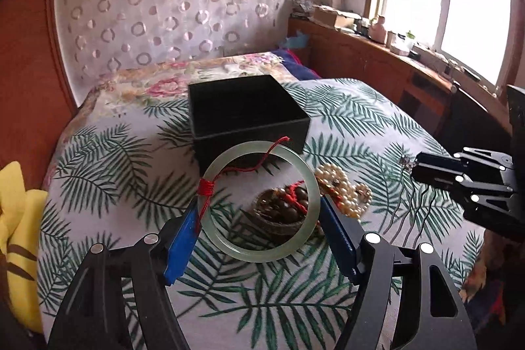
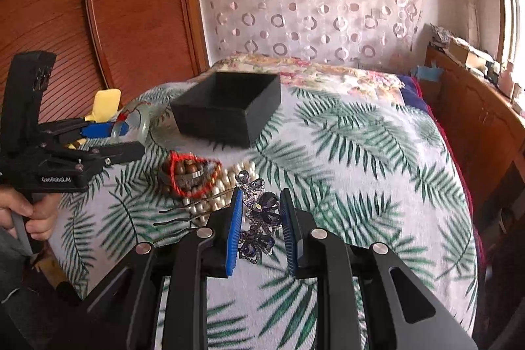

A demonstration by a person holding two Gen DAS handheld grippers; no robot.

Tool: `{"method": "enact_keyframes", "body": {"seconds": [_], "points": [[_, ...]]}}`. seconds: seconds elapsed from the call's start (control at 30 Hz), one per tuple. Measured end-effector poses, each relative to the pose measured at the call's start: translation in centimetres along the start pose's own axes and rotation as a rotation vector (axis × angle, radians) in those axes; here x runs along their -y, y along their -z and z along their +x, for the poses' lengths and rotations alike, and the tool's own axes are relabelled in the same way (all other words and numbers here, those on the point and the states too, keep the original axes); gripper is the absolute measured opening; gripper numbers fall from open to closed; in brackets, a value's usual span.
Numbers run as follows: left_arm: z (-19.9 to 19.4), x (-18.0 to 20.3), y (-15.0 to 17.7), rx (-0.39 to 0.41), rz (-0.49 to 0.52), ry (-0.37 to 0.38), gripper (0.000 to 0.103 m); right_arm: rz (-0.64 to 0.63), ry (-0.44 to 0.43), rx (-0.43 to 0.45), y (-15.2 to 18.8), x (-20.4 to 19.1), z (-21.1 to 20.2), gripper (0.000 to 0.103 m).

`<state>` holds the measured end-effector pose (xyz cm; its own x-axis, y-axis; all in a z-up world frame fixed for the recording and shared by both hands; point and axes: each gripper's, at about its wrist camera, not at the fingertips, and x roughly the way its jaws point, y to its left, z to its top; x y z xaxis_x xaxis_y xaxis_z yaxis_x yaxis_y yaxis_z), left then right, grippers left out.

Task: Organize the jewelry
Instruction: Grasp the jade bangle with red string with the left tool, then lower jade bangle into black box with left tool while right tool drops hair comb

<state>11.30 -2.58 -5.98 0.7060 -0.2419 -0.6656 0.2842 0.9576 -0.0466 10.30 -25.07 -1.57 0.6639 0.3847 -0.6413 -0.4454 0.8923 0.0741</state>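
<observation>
Green palm-leaf print covers the bed (image 1: pixel 344 120), which carries everything here. The open black square box (image 1: pixel 246 110) sits toward the bed's far edge, its cavity showing empty as far as I can tell. Just nearer than the box lies a heap: a brown wooden bead bracelet with red cord (image 2: pixel 188 177) touching a cream pearl strand (image 1: pixel 344 189).

The left gripper (image 1: pixel 259 228) is clamped across a pale green jade bangle with a red knotted string (image 1: pixel 259 202), both blue pads pressing its outer rim, the ring lifted clear of the heap. The right gripper (image 2: pixel 262 225) pinches a purple rhinestone flower hair comb (image 2: pixel 259 215) between its pads, metal prongs sticking out to the left.

Both pieces likely go into the box. The bangle is hard and slick, held only at two rim points, so it should travel level and be lowered close to the box floor before release. One hand should go first; the box opening looks too tight for both grippers together. The comb's prongs could snag the pearls.
</observation>
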Motion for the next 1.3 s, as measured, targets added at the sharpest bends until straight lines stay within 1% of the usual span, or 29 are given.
{"method": "enact_keyframes", "body": {"seconds": [0.17, 0.27, 0.53, 0.63, 0.9, 1.0, 1.13, 1.17, 1.27, 1.3], "points": [[0.2, -1.0, -0.6, 0.011, -0.008, -0.008, 0.068, -0.035, 0.011, 0.032, -2.8, -0.5, 0.4, 0.025], [0.7, -1.4, -1.7, 0.023, -0.009, -0.009, 0.068, -0.054, 0.029, 0.052, -4.6, -0.5, 0.9, 0.025], [3.0, -2.8, -5.0, 0.021, -0.007, -0.025, 0.068, -0.062, 0.093, 0.075, -8.4, 1.2, 2.8, 0.025], [3.9, -2.7, -5.9, 0.016, -0.002, -0.030, 0.068, -0.065, 0.116, 0.074, -9.5, 1.7, 3.7, 0.025], [7.2, -2.9, -8.3, -0.008, 0.005, -0.044, 0.068, -0.070, 0.157, 0.050, -11.4, 2.6, 6.3, 0.025], [8.4, -3.4, -8.8, -0.028, -0.014, -0.040, 0.068, -0.076, 0.168, 0.037, -12.0, 2.9, 7.4, 0.025], [9.0, -3.9, -8.8, -0.031, -0.023, -0.026, 0.068, -0.084, 0.163, 0.029, -12.6, 3.0, 9.1, 0.025], [9.1, -4.0, -8.7, -0.027, -0.026, -0.017, 0.069, -0.090, 0.158, 0.028, -12.8, 2.9, 9.5, 0.025], [8.8, -4.4, -8.7, -0.002, -0.026, -0.010, 0.078, -0.103, 0.141, 0.022, -13.0, 2.6, 10.9, 0.025], [8.7, -4.4, -8.8, 0.004, -0.024, -0.006, 0.079, -0.108, 0.133, 0.019, -13.1, 2.5, 11.4, 0.025]]}}
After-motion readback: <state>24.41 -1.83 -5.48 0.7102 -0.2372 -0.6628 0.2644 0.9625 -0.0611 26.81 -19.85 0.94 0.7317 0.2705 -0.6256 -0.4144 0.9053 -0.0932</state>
